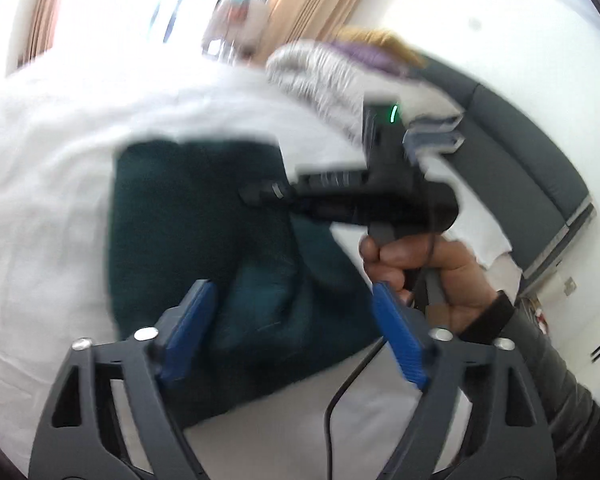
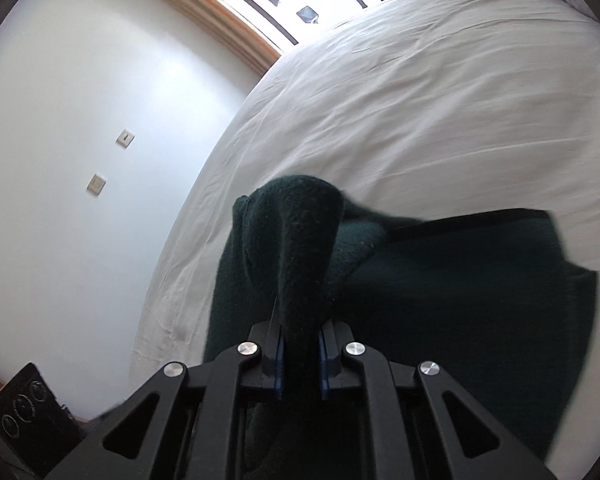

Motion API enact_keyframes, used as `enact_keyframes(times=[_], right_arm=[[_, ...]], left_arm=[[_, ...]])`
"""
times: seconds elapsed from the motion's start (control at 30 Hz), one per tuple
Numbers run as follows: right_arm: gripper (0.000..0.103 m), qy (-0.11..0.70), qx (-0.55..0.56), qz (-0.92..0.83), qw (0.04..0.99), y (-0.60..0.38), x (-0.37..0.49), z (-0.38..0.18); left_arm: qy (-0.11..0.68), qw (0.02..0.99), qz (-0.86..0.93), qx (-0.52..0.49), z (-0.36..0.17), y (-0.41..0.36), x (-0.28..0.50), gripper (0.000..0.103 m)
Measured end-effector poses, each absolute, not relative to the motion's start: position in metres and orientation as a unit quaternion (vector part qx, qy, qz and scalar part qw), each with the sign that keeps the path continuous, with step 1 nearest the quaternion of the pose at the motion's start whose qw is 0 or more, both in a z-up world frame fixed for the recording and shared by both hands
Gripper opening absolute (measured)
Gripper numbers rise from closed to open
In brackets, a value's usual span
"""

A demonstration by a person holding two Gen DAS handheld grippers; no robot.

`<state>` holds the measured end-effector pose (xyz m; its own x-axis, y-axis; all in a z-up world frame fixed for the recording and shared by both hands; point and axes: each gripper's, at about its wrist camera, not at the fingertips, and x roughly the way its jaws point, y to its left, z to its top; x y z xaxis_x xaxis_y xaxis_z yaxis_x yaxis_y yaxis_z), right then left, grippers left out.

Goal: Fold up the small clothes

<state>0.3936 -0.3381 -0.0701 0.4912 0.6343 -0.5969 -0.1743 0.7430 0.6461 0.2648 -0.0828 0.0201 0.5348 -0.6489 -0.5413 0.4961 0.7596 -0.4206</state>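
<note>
Cloth is pinched tight in your right gripper (image 2: 300, 356): its two blue pads are pressed on a bunched-up edge of the dark green garment (image 2: 440, 280), and that edge stands up in a hump right in front of the wrist camera. The rest of the garment lies on the white bed sheet (image 2: 420, 100), spreading out toward 3 o'clock in that view.

Your left gripper (image 1: 292, 328) is spread wide with nothing between its blue fingers (image 1: 192, 332). It hangs over the near part of the same green garment (image 1: 204, 240), which fills the middle of the left wrist view.

It looks like you are in the middle of a fold: one edge is lifted and the rest is flat. Next, I think you need to carry the lifted edge across the flat part and lay it down neatly. The empty left gripper could hold the cloth down or take another corner.

At 3 o'clock in the left view, your right hand (image 1: 432, 272) squeezes the black handle, wrist bent down toward the bed. Farther off, at 1 o'clock, a pile of other clothes (image 1: 328, 68) sits on the bed. That view is blurry, so small things there are hard to tell.
</note>
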Motion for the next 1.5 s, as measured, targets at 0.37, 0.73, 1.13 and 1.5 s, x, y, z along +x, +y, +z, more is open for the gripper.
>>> enact_keyframes(times=[0.37,0.73,1.13,1.5], right_arm=[[0.06,0.44,0.402,0.186,0.781,-0.415,0.359,-0.132],[0.02,0.461,0.357,0.187,0.791,-0.39,0.35,-0.133],[0.017,0.421,0.303,0.163,0.839,-0.404,0.326,-0.104],[0.017,0.408,0.373,0.155,0.819,-0.406,0.312,-0.15]], left_arm=[[0.475,0.832,-0.277,-0.075,-0.085,-0.103,0.313,0.083],[0.459,0.843,-0.276,-0.052,-0.109,-0.109,0.305,0.083],[0.429,0.86,-0.275,-0.034,-0.083,-0.109,0.297,0.083],[0.453,0.846,-0.281,-0.015,-0.104,-0.116,0.297,0.083]])
